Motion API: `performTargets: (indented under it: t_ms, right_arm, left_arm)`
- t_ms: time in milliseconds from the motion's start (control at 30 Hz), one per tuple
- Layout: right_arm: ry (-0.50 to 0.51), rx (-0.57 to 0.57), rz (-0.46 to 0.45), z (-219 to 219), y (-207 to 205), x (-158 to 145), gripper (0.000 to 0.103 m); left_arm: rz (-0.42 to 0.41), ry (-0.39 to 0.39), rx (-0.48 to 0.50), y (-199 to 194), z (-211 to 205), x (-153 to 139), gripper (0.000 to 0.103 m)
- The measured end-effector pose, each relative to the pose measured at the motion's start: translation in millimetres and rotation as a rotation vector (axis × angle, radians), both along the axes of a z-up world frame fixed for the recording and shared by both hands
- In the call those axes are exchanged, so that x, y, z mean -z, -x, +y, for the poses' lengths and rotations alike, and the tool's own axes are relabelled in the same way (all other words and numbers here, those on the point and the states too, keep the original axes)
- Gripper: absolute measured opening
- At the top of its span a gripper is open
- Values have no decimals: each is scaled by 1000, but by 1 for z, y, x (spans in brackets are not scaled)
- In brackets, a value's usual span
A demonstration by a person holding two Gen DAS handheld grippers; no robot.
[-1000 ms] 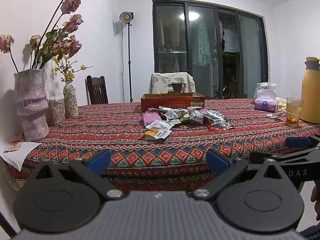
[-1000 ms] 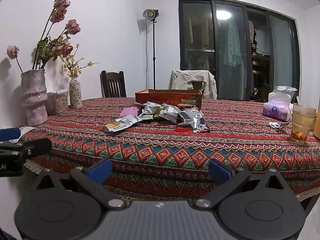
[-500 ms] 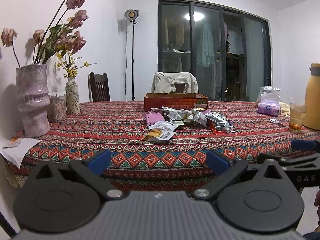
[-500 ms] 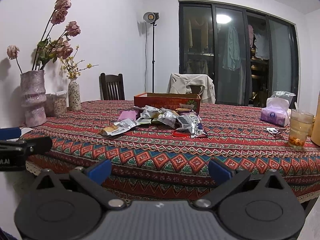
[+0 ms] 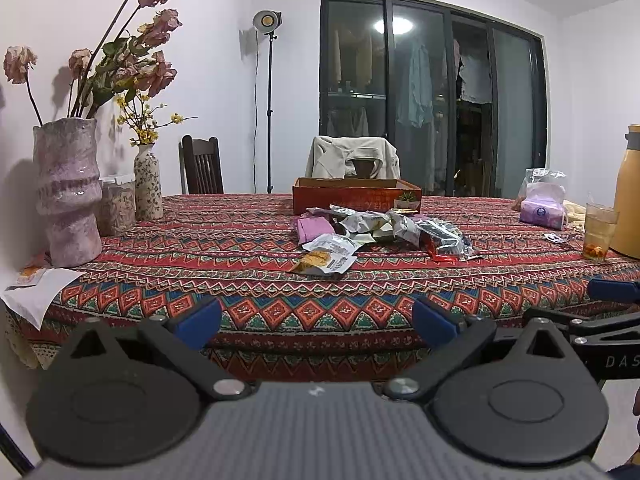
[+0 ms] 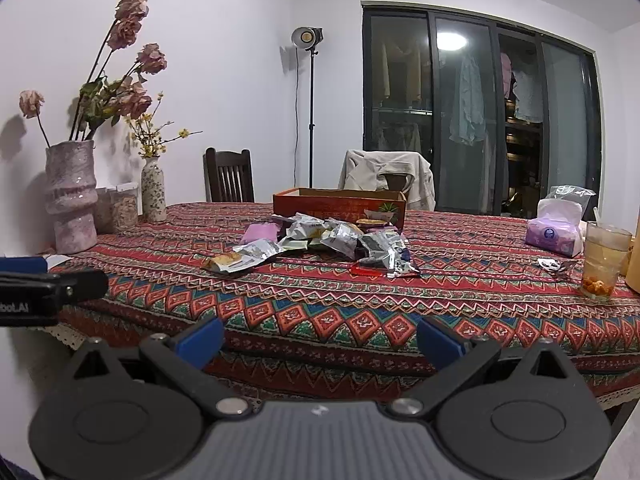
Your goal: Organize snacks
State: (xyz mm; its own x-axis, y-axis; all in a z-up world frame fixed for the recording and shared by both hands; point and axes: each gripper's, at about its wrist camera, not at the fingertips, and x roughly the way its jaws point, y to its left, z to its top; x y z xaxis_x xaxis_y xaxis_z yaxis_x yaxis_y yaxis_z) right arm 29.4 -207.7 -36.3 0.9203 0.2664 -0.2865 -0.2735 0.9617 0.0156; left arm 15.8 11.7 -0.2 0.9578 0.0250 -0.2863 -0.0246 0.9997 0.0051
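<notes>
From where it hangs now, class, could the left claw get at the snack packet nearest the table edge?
Probably yes: the left claw is open and the nearest packet lies on bare cloth with nothing between.

left wrist: off table [image 5: 280,320] edge, facing across | right wrist: same, rightward | shared: snack pile [image 5: 376,232]

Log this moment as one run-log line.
left gripper: open, empty | right gripper: open, empty | snack packets: loose pile before red box | tablecloth edge ahead

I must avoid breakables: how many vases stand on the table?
2, both at the table's left edge: the large pink vase nearer the camera, and the small speckled vase behind it beside a jar.
</notes>
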Motion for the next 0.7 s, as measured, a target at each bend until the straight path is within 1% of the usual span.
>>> performTargets:
  t_ms: [133,267,400,567,700]
  right_arm:
    - [-7,2,1,0,-3,1,103]
    - [-20,19,27,-2,-23,3,103]
    - [-36,26,44,-5,-40,6,103]
    - [-49,24,55,-13,-63,6,103]
    - [-32,31,60,-18,-91,4,103]
  left_arm:
    - [8,-29,12,-10,0,2,103]
    - [17,-46,-12,-24,4,5,103]
    - [49,-57,-20,-42,7,9,103]
    - [96,-28,-6,-74,13,8,103]
    - [119,-11,0,-112,14,5,103]
